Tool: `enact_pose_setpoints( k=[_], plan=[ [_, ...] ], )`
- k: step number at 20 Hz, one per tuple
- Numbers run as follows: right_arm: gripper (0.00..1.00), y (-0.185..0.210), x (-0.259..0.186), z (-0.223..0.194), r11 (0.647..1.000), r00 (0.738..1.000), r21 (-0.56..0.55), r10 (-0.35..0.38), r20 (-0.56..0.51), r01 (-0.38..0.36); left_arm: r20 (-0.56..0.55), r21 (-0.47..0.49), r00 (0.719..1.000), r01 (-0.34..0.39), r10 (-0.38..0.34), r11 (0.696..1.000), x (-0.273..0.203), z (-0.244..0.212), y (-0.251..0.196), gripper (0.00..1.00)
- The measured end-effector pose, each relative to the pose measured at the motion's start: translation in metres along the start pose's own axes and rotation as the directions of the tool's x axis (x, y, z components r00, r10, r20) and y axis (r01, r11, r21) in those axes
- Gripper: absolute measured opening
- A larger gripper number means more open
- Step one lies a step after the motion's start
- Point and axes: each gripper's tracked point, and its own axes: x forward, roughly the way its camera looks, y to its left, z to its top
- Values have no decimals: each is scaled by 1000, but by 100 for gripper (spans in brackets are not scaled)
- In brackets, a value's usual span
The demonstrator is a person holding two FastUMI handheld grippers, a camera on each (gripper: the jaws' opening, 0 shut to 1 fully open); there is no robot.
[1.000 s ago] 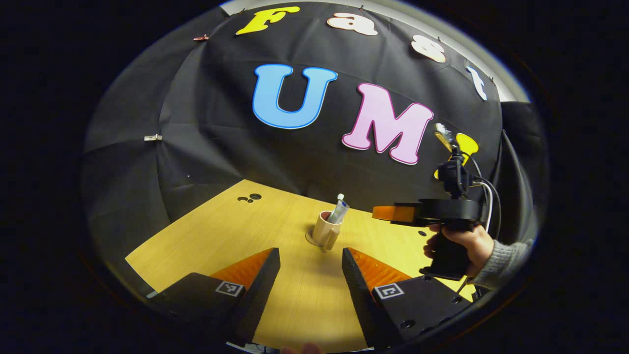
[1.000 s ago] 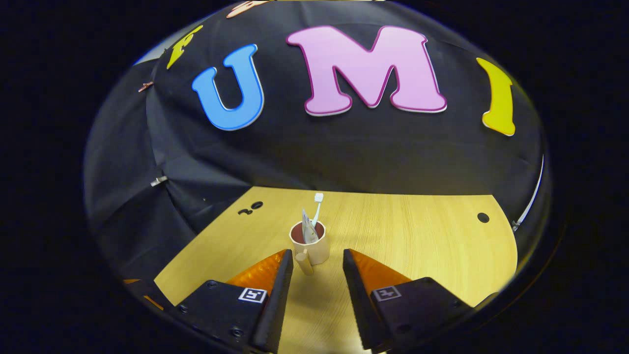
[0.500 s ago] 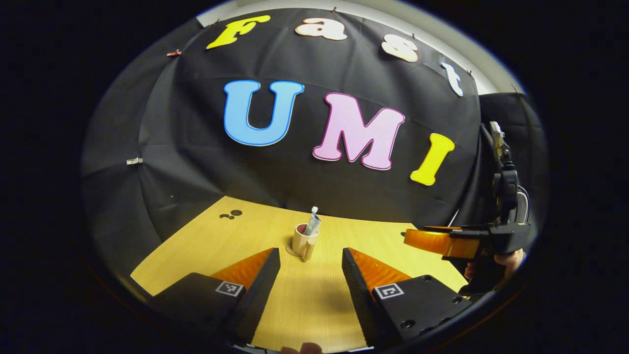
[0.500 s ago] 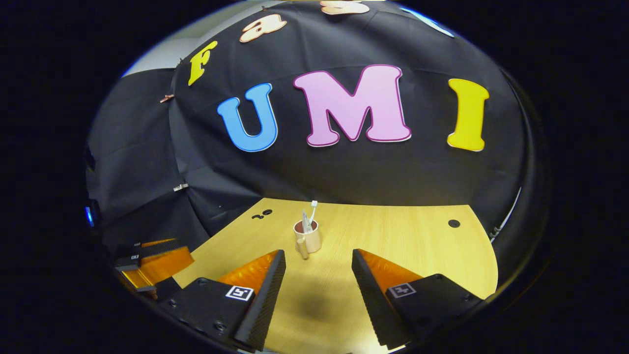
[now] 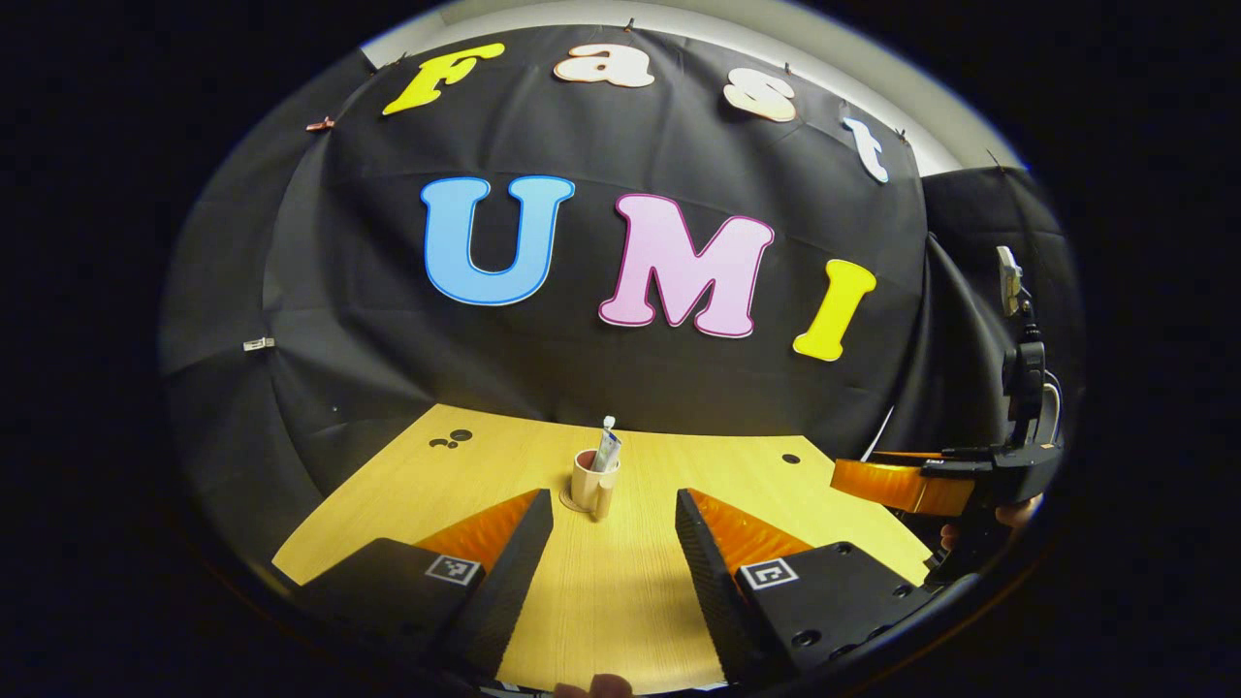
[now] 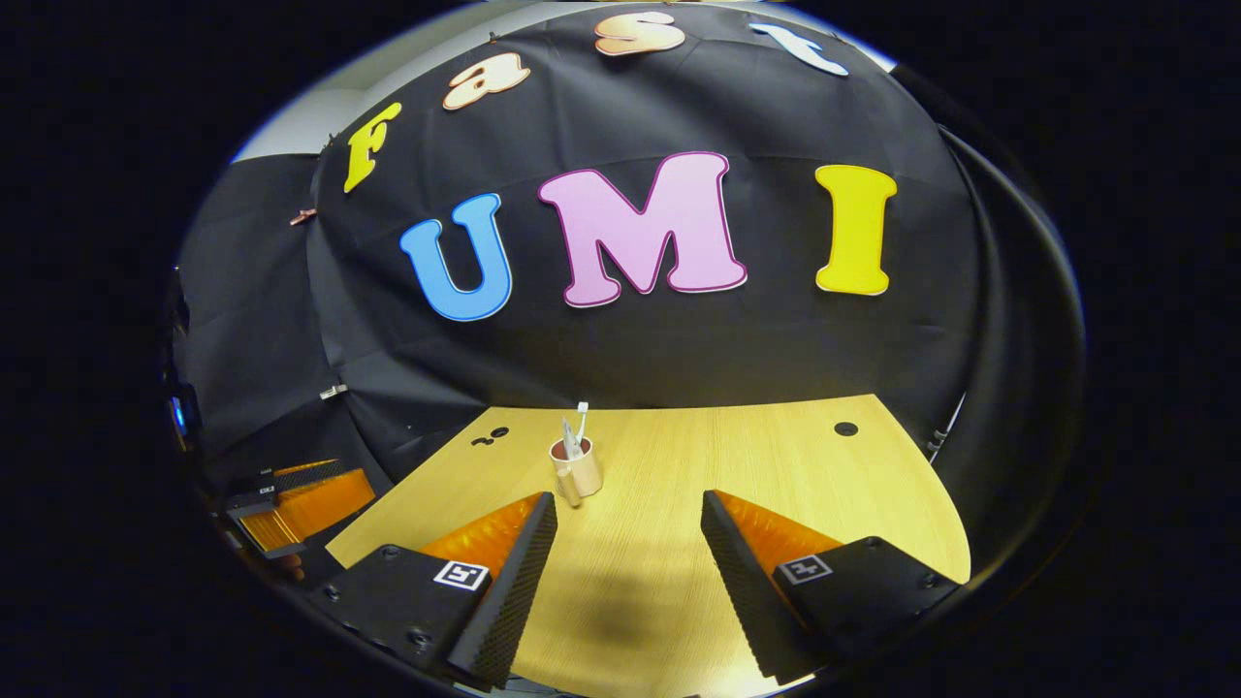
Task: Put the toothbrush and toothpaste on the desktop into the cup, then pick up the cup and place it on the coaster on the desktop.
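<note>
A beige cup [image 5: 588, 477] stands upright on a round coaster [image 5: 568, 502] in the middle of the wooden desktop [image 5: 427, 485]. The toothpaste tube [image 5: 608, 450] leans out of it. In the right gripper view the same cup [image 6: 579, 474] holds the toothbrush [image 6: 581, 418] and the toothpaste tube [image 6: 567, 437], its handle facing me. My left gripper [image 5: 613, 504] is open, well short of the cup, with nothing between its fingers. My right gripper [image 6: 628, 498] is open too and farther back from the cup. Each gripper also appears off to the side: the right gripper [image 5: 902, 483] and the left gripper [image 6: 302, 502].
Small dark holes mark the desktop at the far left [image 5: 450, 439] and far right [image 6: 845, 428]. The black cloth wall closes the desk behind and to both sides. A hand [image 5: 1013, 511] holds the right gripper at the desk's right edge.
Both grippers have drawn back from the cup, which now looks smaller and farther away. The right gripper has slid toward the right edge of the left gripper view. The cup has stayed put.
</note>
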Motion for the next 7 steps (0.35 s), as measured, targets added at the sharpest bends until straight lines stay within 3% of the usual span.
enact_pose_setpoints(
  k=[7],
  plan=[
    [93,5,-5,-7,1000,1000,-3,5,-14,-6,7,20,1000,-9,9,1000,-7,-2,2,83]
  ],
)
